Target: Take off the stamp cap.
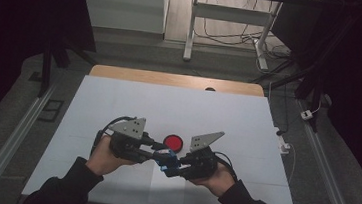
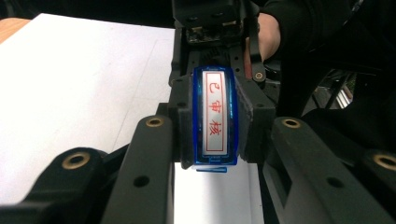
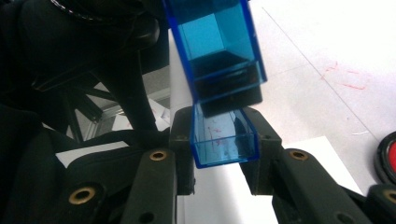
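Stamp [image 2: 215, 116] is pinched crosswise in the left gripper [image 1: 156, 152], above the table's [image 1: 119, 101] near edge, about mid-width. Its blue cap [image 3: 224, 140] sits pinched in the right gripper [image 3: 219, 154], just off the stamp's end. The two lie on one line running gripper to gripper, so, by this reading, the next move goes along that axis. Red ink pad [image 1: 173, 142] lies just beyond the jaws.

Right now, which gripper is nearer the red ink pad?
Left. The left gripper sits just left of the red ink pad, nearly touching; the right gripper is below it, toward the person.
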{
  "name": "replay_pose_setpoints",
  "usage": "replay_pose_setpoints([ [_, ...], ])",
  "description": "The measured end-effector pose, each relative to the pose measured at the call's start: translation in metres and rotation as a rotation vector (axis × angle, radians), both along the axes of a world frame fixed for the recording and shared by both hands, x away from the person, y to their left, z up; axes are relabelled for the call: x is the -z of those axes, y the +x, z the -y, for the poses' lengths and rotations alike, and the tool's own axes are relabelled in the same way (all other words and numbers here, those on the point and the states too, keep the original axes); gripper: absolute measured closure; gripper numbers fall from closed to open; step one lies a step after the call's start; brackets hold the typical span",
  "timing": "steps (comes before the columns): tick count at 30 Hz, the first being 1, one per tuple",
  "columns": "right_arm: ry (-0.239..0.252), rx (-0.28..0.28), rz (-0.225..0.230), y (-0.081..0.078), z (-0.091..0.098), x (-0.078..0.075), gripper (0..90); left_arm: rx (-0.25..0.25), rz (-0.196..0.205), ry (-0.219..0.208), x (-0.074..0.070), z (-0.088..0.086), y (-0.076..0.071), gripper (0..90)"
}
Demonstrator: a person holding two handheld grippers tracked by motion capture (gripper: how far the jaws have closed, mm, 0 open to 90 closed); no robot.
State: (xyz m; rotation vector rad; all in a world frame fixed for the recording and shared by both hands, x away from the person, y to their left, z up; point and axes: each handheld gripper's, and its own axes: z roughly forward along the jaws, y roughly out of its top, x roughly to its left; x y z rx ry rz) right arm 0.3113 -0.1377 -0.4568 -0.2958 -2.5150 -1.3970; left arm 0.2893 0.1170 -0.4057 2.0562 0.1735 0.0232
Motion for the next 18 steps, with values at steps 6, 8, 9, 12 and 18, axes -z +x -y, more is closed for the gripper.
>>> replay_pose_setpoints([
  [6,-0.014,0.025,0.049,-0.005,0.001,-0.003,68.2,-0.030,-0.021,-0.003,-0.001,0.000,0.000,70.7],
  [8,-0.021,0.047,0.077,-0.007,0.002,-0.003,68.1,-0.046,-0.028,0.000,-0.001,-0.001,0.000,70.7],
  [9,-0.028,0.054,0.089,-0.008,0.003,-0.003,68.1,-0.050,-0.031,0.002,-0.001,-0.001,0.001,70.7],
  [12,-0.045,0.070,0.114,-0.009,0.006,-0.004,68.1,-0.069,-0.031,0.012,-0.001,-0.002,0.001,70.6],
  [18,-0.049,0.130,0.184,-0.015,0.012,-0.008,68.1,-0.097,-0.034,0.018,0.001,-0.004,0.002,70.6],
])
